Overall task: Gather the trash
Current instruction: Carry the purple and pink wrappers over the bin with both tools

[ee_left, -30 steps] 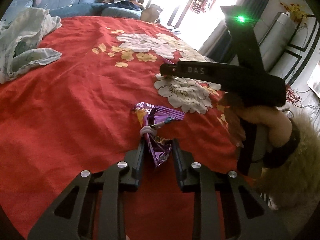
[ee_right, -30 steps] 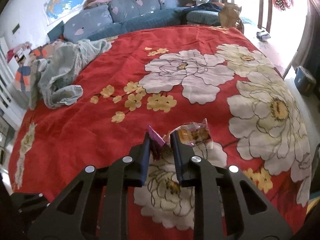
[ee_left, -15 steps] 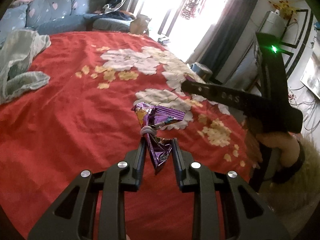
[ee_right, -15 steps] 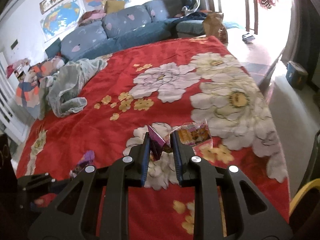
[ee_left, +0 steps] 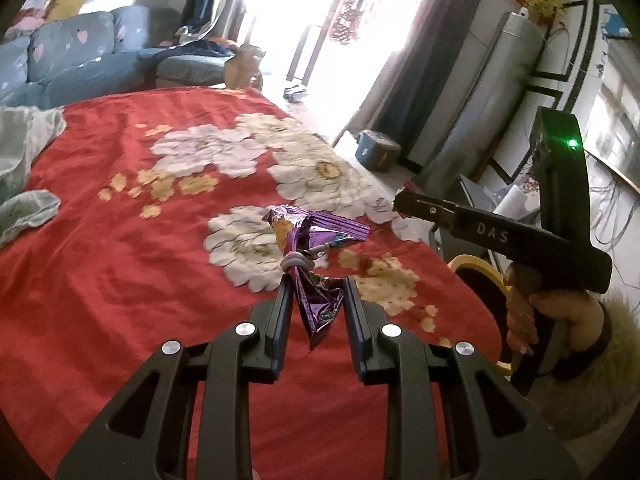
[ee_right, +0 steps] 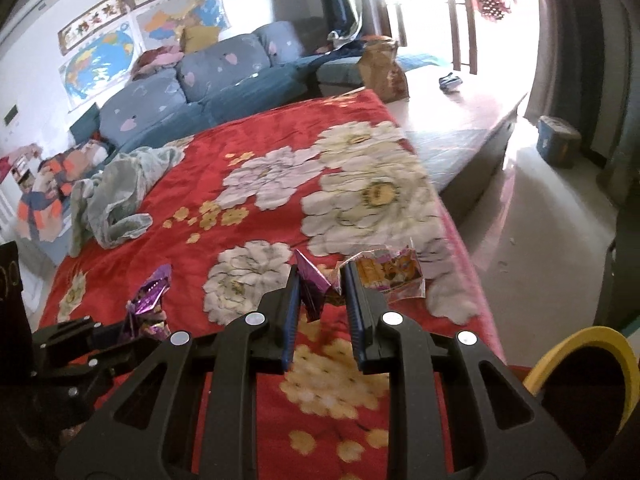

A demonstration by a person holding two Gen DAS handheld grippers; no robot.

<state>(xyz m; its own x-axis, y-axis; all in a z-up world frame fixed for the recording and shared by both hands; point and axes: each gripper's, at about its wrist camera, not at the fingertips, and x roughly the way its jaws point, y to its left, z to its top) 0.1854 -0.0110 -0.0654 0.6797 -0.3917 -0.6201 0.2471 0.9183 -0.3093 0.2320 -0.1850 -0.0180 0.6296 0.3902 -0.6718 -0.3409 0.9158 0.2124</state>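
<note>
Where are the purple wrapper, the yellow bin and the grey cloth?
purple wrapper (ee_left: 316, 236): left wrist view, its crumpled top.
yellow bin (ee_right: 576, 344): right wrist view, its rim.
grey cloth (ee_right: 116, 196): right wrist view, its bunched middle.

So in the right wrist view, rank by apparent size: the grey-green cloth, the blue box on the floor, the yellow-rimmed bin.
1. Grey-green cloth.
2. Yellow-rimmed bin, cropped and nearest the camera, so unsure.
3. Blue box, farthest away.
</note>
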